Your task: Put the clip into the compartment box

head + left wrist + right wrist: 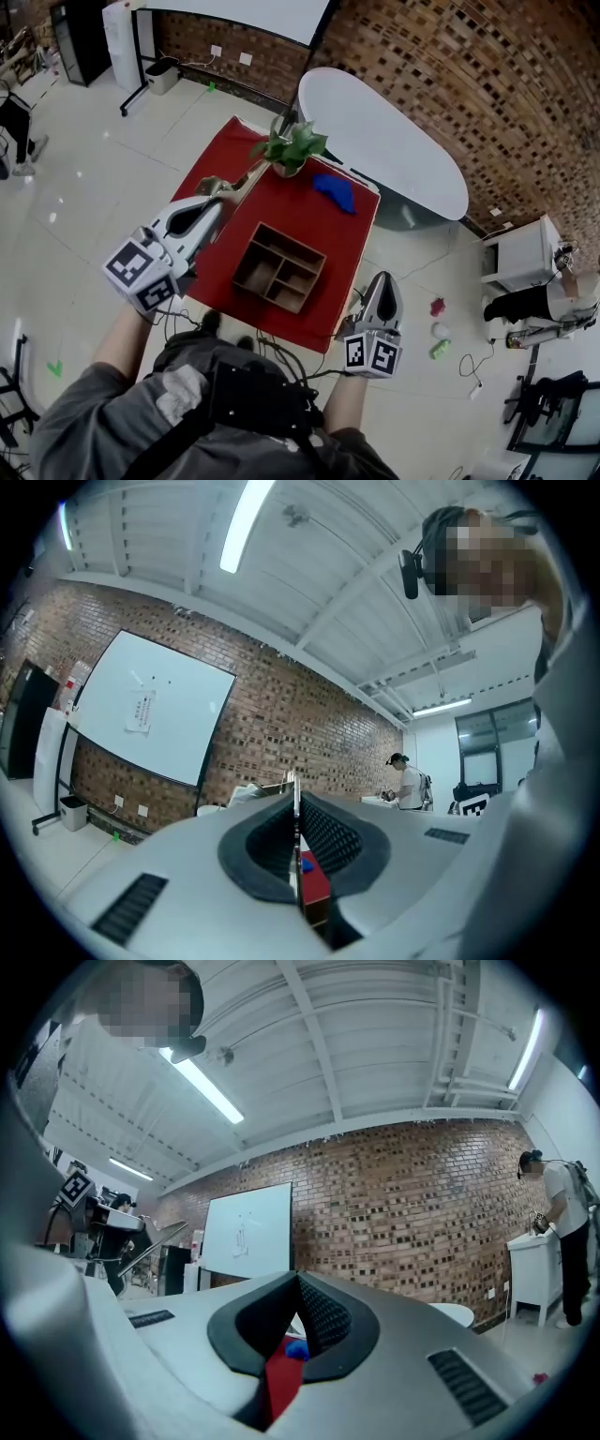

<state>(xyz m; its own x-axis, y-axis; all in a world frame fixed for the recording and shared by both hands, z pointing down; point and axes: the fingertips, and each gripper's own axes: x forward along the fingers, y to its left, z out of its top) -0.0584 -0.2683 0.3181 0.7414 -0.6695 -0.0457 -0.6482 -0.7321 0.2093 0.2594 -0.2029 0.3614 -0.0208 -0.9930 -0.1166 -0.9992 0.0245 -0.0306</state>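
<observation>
**Clip aloft, box next**

At the left, our left gripper (223, 192) hangs over the table's (225, 150) left edge. Its jaws are pressed together on a thin tan clip (246, 178), which juts from the tips toward the plant (291, 148) at the far side. We judge the pick-up done and the carry in hand. The next move calls for swinging the clip right and nearer until it is over one cell of the box (247, 253) at the table's middle, then tipping it down and parting the jaws. Further right, a blue thing (335, 192) lies on the far right of the table, well apart from the box. Our right gripper (382, 279) hangs just off the near right edge, jaws together on nothing.

Only the head view shows the box and how the clip lies relative to it. The left gripper view shows the pinch itself: the clip's pale edge (292, 782) sits between the pads. The right gripper view confirms the pads meet with nothing between them.
</observation>
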